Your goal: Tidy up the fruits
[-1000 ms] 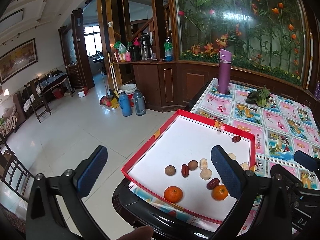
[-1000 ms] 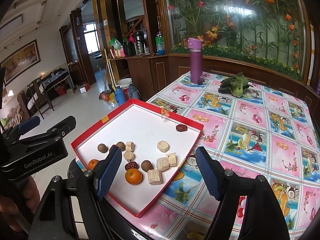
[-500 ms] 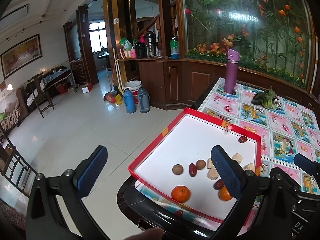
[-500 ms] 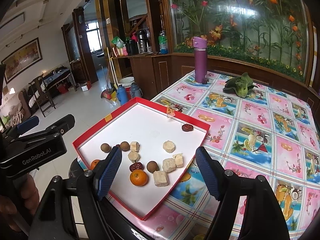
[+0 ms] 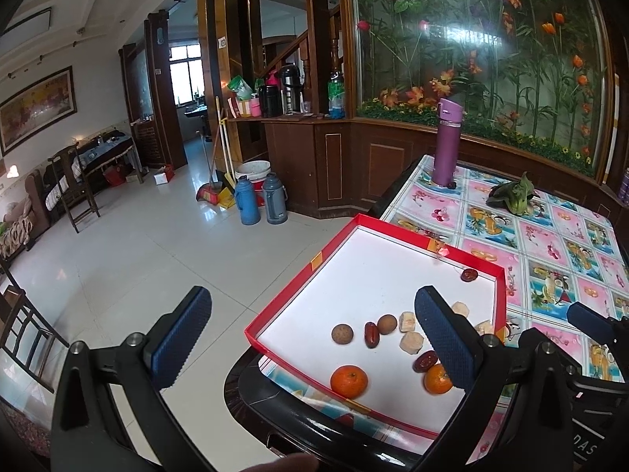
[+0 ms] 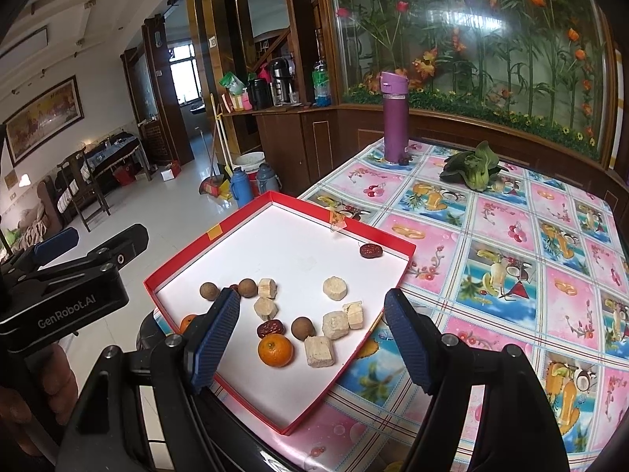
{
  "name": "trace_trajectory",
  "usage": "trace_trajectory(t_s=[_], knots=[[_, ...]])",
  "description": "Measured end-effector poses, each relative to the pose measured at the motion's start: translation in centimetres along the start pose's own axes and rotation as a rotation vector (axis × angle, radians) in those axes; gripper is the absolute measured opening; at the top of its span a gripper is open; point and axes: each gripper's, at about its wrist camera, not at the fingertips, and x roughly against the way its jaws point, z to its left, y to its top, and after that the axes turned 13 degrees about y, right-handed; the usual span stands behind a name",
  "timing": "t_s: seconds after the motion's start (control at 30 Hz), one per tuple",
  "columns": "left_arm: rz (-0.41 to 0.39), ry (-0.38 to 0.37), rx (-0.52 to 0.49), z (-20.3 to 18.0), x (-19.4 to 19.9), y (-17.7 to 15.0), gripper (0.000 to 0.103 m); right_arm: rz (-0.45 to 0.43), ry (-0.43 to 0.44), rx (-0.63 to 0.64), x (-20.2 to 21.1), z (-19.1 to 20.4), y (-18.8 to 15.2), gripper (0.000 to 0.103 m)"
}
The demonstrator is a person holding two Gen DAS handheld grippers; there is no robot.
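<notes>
My left gripper (image 5: pixel 314 338) and right gripper (image 6: pixel 310 338) both hang spread, empty. The mandarin (image 6: pixel 275 350), lower centre in the red tray (image 6: pixel 409 253), looks soft, light (rolls easily); I'd pinch gently across its middle.

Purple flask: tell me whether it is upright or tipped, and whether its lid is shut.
Upright. The purple flask stands on its base on the table, and its lid sits closed on top.
</notes>
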Motion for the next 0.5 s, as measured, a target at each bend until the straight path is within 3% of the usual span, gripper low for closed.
trace_trajectory(t_s=[0.5], knots=[[-0.009,-0.022,-0.007,0.09,0.38,0.05,0.103,-0.006,0.0,-0.005,-0.1,0.26,0.12,0.076]])
